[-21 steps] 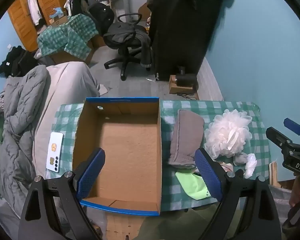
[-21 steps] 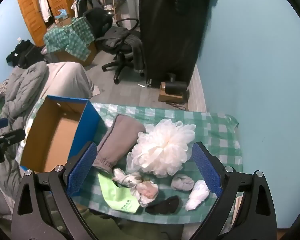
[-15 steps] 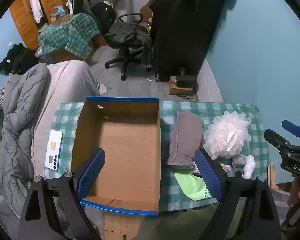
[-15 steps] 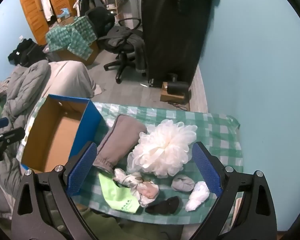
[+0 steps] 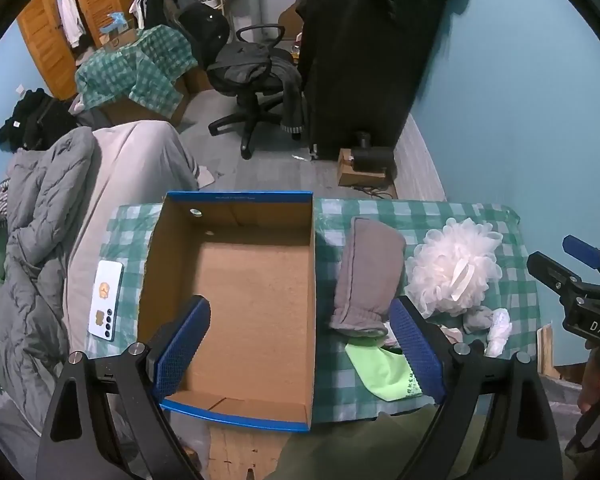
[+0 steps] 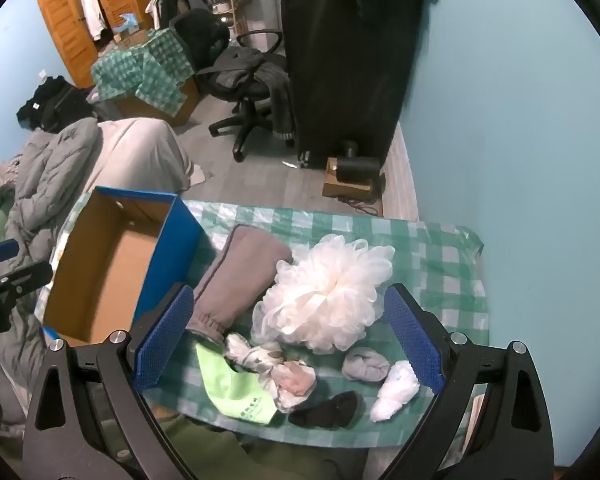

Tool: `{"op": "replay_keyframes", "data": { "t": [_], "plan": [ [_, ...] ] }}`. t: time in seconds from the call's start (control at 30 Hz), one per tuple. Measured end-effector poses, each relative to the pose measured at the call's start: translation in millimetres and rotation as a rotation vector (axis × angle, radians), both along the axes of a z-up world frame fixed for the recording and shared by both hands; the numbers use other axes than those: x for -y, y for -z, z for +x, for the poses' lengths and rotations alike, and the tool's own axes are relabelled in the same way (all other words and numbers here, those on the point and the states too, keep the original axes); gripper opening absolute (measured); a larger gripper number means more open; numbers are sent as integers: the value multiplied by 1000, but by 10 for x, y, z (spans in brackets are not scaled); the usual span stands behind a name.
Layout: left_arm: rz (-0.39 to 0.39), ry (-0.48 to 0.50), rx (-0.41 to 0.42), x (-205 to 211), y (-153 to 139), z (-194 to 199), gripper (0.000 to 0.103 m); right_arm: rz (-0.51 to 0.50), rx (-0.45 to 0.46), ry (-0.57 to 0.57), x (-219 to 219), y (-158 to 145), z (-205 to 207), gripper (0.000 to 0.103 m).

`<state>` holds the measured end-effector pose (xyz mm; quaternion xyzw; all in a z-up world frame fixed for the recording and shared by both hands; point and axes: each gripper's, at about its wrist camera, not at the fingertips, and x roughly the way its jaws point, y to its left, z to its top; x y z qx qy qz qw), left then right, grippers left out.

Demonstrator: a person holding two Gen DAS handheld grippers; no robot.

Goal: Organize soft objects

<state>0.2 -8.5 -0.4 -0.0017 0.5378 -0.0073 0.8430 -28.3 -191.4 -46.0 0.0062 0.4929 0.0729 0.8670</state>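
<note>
Both grippers, left [image 5: 300, 344] and right [image 6: 288, 340], gape empty. Soft pile sits right of the empty box [image 5: 236, 412]. Risk: right gripper snags only the loofah's [image 6: 328, 296] mesh, dragging the socks [image 6: 366, 364].

The left tool [image 5: 300, 354] hung wide open above an empty cardboard box [image 5: 236, 304] with a blue rim, nothing between its blue pads. The box sat on a green-checked tabletop [image 5: 420, 212]. Just right of it lay a grey mitten [image 5: 368, 276], then a white bath pouf [image 5: 456, 266], with a lime cloth [image 5: 380, 368] nearer the camera. A phone [image 5: 105, 300] lay left of the box. The right tool [image 5: 576, 276] showed at the right edge.
</note>
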Motion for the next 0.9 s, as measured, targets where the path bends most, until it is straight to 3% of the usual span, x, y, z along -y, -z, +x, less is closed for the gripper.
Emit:
{"op": "replay_keyframes", "data": {
  "t": [0.9],
  "plan": [
    [-11, -5, -5, 19, 39, 37, 92, 3, -12, -18, -19, 104, 70, 95]
  ]
}}
